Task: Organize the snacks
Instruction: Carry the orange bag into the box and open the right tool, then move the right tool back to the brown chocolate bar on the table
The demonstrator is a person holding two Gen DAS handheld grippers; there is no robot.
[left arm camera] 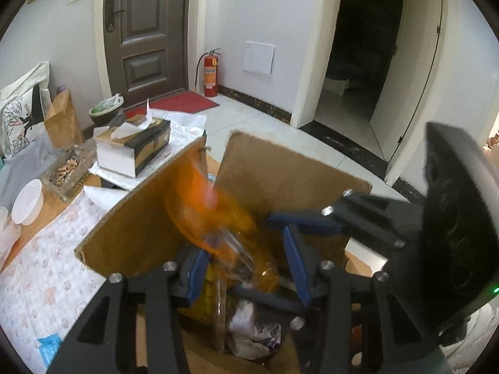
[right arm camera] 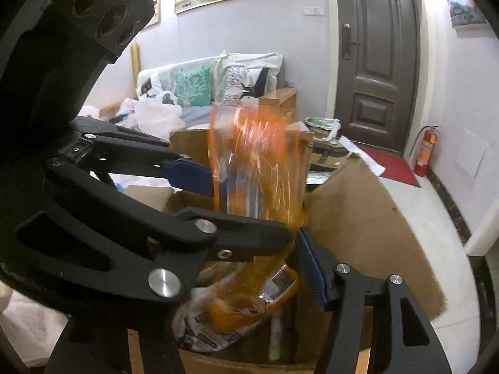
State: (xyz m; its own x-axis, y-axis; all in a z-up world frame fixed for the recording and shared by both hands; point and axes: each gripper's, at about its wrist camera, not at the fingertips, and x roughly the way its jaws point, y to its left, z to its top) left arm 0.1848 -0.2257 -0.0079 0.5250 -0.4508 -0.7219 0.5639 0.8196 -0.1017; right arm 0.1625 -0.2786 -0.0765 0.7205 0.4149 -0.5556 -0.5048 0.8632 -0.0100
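Observation:
An orange see-through snack bag [left arm camera: 212,215] is motion-blurred above an open cardboard box [left arm camera: 149,218]. My left gripper [left arm camera: 246,271] is open over the box, with the bag's lower end between its blue pads. My right gripper [right arm camera: 308,261] is open beside the same bag [right arm camera: 255,168]; it also shows in the left wrist view [left arm camera: 290,227]. The left gripper shows in the right wrist view [right arm camera: 224,199], with the bag between its fingers. Several snack packets [right arm camera: 237,305] lie inside the box [right arm camera: 368,218].
A tissue box [left arm camera: 134,146], a glass ashtray [left arm camera: 67,170] and a white bowl [left arm camera: 28,201] stand on the table with the floral cloth [left arm camera: 50,280]. A sofa with cushions [right arm camera: 215,84] is behind. A fire extinguisher [left arm camera: 210,73] stands by the door.

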